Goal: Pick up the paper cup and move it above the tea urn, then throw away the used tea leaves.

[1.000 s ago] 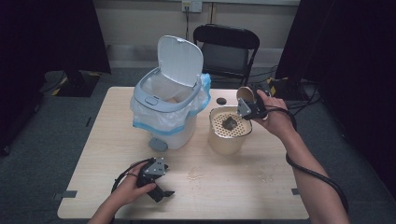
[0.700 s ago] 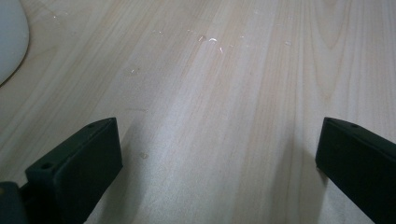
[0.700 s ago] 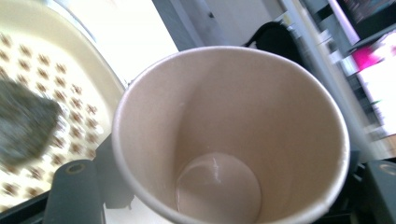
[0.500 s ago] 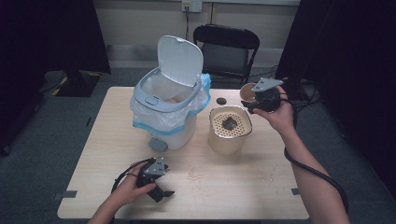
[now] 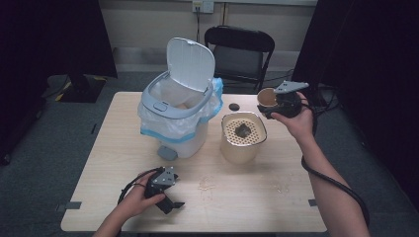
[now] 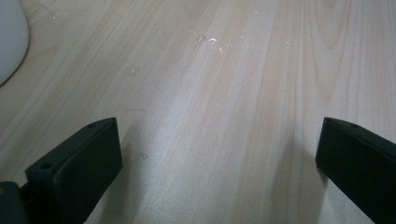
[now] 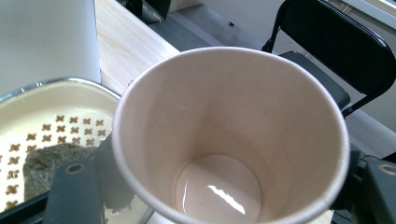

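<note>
High view: wooden surface (image 5: 247,197) carries a white bin (image 5: 175,121) with its lid (image 5: 191,64) raised and a plastic liner folded over the rim, blue edge showing. Just right of the bin stands a cream pot (image 5: 243,138) with a perforated insert; a dark lump (image 5: 242,131) lies on the insert. A small dark disc (image 5: 233,106) lies on the surface behind the pot. A black chair (image 5: 239,52) stands beyond the far edge. Right claw (image 5: 271,102) is held above the surface, to the right of and just behind the pot, clenched on a paper cup (image 5: 267,98); cup is tilted, mouth toward the camera side. Right gripper view: cup (image 7: 231,135) sits between the jaws, mouth open to the lens, a thin film of liquid glinting at the bottom; pot insert and lump (image 7: 42,165) are visible to the left below it. Left claw (image 5: 170,202) rests low at the near left of the surface, in front of the bin. Left gripper view: jaws stand wide apart, released, bare wood between them, with small wet specks (image 6: 210,39) farther ahead.
</note>
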Motion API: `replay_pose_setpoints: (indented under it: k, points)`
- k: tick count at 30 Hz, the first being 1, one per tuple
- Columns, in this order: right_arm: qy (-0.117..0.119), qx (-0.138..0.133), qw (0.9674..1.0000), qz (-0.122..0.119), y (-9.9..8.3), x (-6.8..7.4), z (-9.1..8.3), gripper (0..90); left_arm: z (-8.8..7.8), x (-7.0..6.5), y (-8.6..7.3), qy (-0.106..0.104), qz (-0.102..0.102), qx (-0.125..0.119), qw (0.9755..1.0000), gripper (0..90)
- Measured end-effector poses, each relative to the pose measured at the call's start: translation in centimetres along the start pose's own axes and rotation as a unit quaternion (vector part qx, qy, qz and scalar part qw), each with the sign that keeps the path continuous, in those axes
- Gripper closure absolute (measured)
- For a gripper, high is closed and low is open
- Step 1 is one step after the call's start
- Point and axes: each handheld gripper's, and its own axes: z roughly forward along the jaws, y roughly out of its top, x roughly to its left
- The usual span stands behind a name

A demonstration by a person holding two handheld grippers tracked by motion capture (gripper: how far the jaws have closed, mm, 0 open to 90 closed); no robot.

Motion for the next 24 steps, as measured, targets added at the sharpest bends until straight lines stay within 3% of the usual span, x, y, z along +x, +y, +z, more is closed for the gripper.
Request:
replay_pose_setpoints:
  k: [15, 24]
  points:
    - [0.014, -0.006, 0.9999, 0.008, 0.6, 0.3, -0.6, 25.0, 0.0, 0.0, 0.0, 0.0, 0.0, -0.001, 1.0, 0.0]
    - [0.045, -0.006, 0.9988, 0.017, 1.8, 1.2, -0.6, 24.9, 0.0, 0.0, 0.0, 0.0, 0.002, -0.001, 1.0, 0.0]
